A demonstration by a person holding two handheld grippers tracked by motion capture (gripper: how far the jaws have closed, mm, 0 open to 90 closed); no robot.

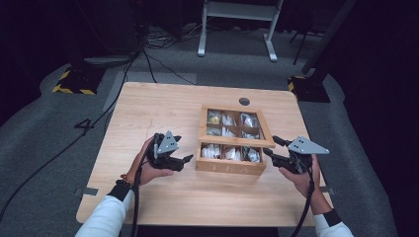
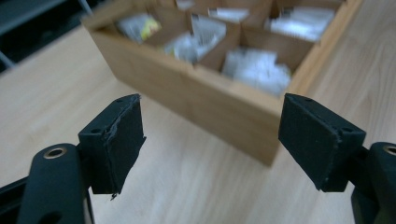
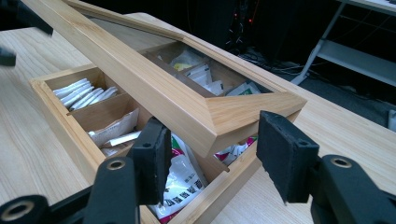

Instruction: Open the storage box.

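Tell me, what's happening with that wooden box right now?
Right gripper open around the lid corner, lid half raised. Left gripper open, empty, beside the tea box. Nothing in the way.

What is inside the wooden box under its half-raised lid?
The wooden box has compartments holding white and coloured sachets. The raised lid, framing a clear pane, hides part of the middle compartments in the right gripper view; the sachets' print is unreadable.

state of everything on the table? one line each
tea box: open, packets in its compartments
lid: partly raised, tilted, its corner between the right gripper's jaws
left gripper: open, nothing between jaws, beside the box
right gripper: jaws around the lid corner; grip unclear
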